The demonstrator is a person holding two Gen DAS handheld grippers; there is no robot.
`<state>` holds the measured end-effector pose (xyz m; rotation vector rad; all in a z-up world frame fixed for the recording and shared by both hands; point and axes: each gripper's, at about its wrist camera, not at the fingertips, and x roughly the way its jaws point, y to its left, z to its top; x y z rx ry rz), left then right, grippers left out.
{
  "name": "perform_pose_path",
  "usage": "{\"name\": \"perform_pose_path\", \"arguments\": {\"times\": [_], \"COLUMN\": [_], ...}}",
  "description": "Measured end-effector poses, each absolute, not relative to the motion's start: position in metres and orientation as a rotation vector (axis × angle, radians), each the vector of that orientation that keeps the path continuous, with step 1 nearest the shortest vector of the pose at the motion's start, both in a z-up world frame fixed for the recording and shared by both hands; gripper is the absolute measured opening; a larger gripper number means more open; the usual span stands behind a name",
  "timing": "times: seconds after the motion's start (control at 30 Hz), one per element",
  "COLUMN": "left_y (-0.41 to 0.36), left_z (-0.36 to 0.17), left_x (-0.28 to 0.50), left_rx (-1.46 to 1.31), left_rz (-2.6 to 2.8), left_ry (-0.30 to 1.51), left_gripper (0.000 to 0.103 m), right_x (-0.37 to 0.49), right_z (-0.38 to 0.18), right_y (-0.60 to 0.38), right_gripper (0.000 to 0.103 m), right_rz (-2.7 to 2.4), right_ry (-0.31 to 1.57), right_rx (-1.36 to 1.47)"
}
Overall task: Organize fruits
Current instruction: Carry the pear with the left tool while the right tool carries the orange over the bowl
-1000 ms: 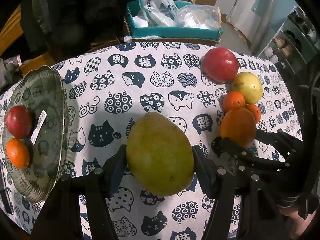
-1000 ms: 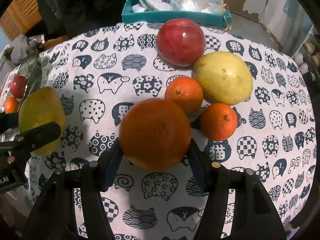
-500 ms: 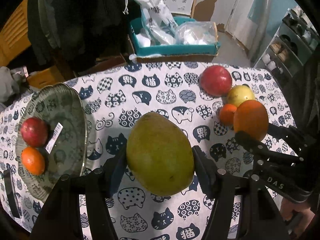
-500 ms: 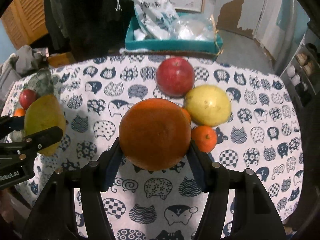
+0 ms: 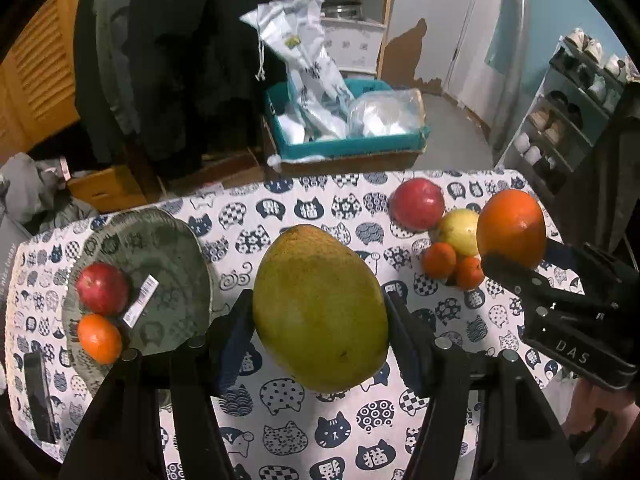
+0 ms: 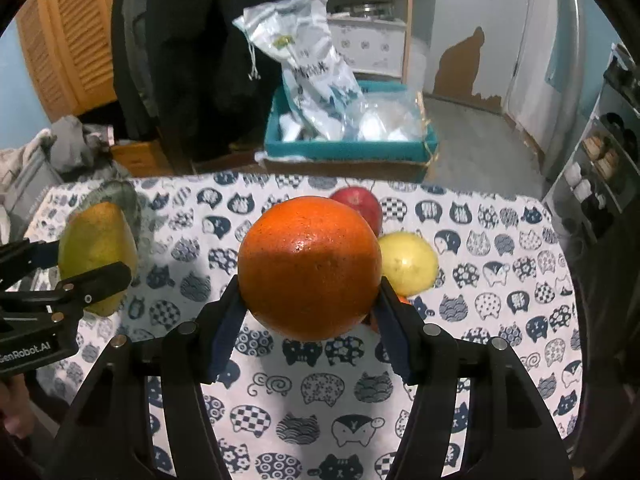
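My left gripper [image 5: 320, 320] is shut on a large green-yellow mango [image 5: 320, 308], held above the cat-print tablecloth [image 5: 280, 420]. My right gripper [image 6: 310, 300] is shut on a big orange [image 6: 308, 268], also lifted off the table. Each held fruit shows in the other view: the orange [image 5: 512, 226] at the right, the mango [image 6: 98, 252] at the left. A glass plate [image 5: 168, 264] at the left holds a red apple [image 5: 102, 288] and a small tangerine [image 5: 99, 338]. On the cloth at the right lie a red apple [image 5: 418, 204], a yellow fruit [image 5: 460, 232] and two tangerines [image 5: 440, 260].
A teal box [image 5: 348, 146] full of plastic bags stands beyond the table's far edge. A dark phone [image 5: 38, 396] lies near the plate at the left edge. Dark coats hang behind, and a shoe rack [image 5: 576, 100] stands at the right.
Both grippers have risen with their fruits; the table and the fruits left on it look smaller and farther away, and more of the room behind shows.
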<state>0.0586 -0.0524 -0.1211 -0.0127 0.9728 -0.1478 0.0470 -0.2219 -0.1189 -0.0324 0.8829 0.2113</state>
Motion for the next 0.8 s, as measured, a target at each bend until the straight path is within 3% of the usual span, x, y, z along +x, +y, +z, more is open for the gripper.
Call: {"name": "perform_pose_path", "arguments": {"times": [0.8], "left_y": [-0.008], "left_z": [-0.072], "left_x": [0.035], "left_rx": [-0.043], "left_rz": [-0.097], "left_ry": [0.843], "left_gripper": [0.065], "right_x": [0.032], "right_z": [-0.06], "right_y": [-0.18], "right_gripper": [0.062], "right_rz": [0.322], "right_ry": [0.747], "right_rx": [-0.056]}}
